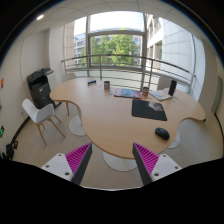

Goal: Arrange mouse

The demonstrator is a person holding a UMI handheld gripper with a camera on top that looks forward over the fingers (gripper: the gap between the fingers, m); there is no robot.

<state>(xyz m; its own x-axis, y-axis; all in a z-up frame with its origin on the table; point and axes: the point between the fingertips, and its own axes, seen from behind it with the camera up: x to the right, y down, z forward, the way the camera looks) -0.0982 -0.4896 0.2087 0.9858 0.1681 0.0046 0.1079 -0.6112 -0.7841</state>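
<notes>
A black mouse (162, 132) lies on the light wooden table (105, 115), near its front right edge. Just behind the mouse lies a dark mouse mat (148, 108). My gripper (112, 160) is held high and well back from the table, open, with nothing between its fingers. The magenta pads (78, 156) stand wide apart. The mouse sits beyond the right finger, far ahead.
Papers (126, 92), a cup (144, 91) and small items (91, 82) lie on the far part of the table. White chairs (42, 115) stand at its left, next to a black printer (40, 87). Large windows (115, 45) and a railing fill the back.
</notes>
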